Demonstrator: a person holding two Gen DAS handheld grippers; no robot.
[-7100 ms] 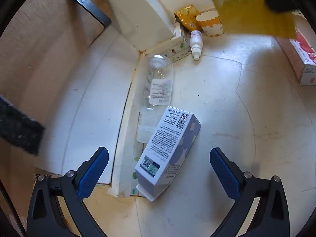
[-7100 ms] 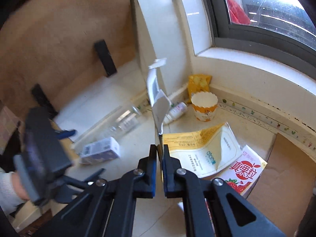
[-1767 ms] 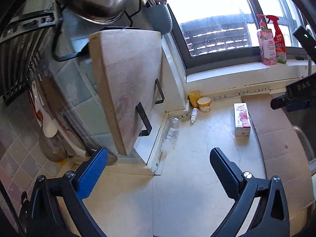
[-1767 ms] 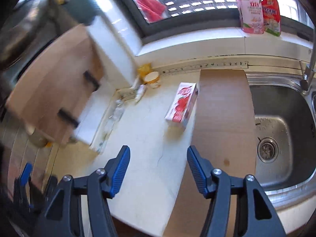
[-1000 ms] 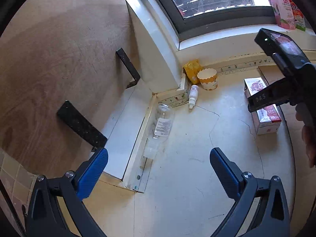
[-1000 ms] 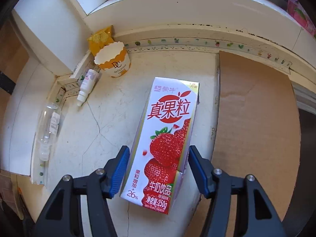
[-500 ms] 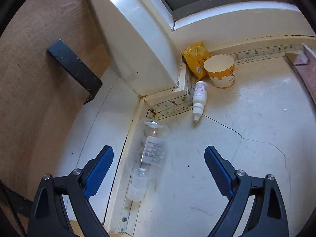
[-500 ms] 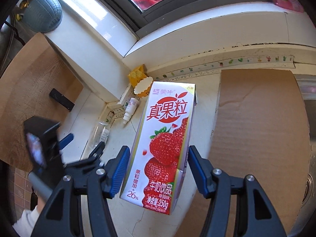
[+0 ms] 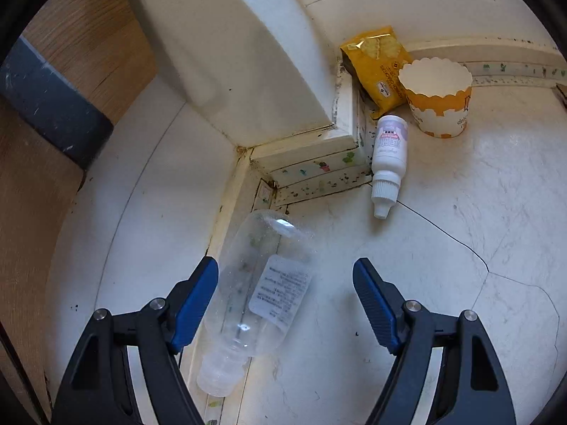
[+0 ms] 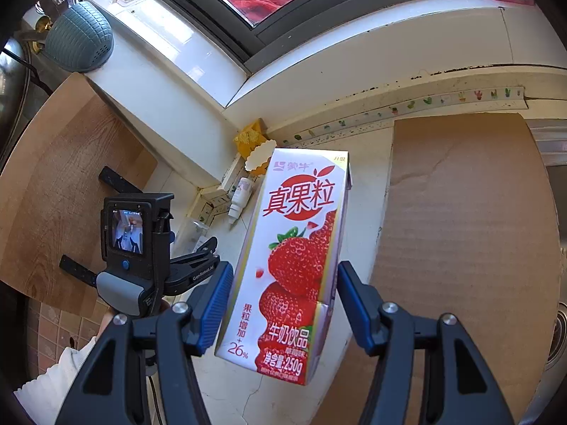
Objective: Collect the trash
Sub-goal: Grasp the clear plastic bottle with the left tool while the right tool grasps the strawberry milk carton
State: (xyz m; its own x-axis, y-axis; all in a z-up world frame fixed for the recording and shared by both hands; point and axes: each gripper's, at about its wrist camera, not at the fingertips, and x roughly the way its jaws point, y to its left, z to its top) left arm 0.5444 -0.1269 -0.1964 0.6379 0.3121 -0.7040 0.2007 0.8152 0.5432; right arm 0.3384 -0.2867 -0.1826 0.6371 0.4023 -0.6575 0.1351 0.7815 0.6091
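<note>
My right gripper is shut on a red and white strawberry milk carton and holds it above the counter. My left gripper is open and low over the white counter, its jaws on either side of a clear empty plastic bottle that lies on its side, closer to the left finger. A small white dropper bottle, a yellow and white paper cup and a yellow snack wrapper lie further back in the corner. The left gripper also shows in the right wrist view.
A wooden cutting board with a black handle leans at the left. A white pillar fills the corner. A brown cardboard sheet covers the counter on the right, next to the steel sink.
My left gripper has moved down and forward over the clear bottle and its jaws have narrowed. My right gripper has lifted the carton off the counter and holds it up.
</note>
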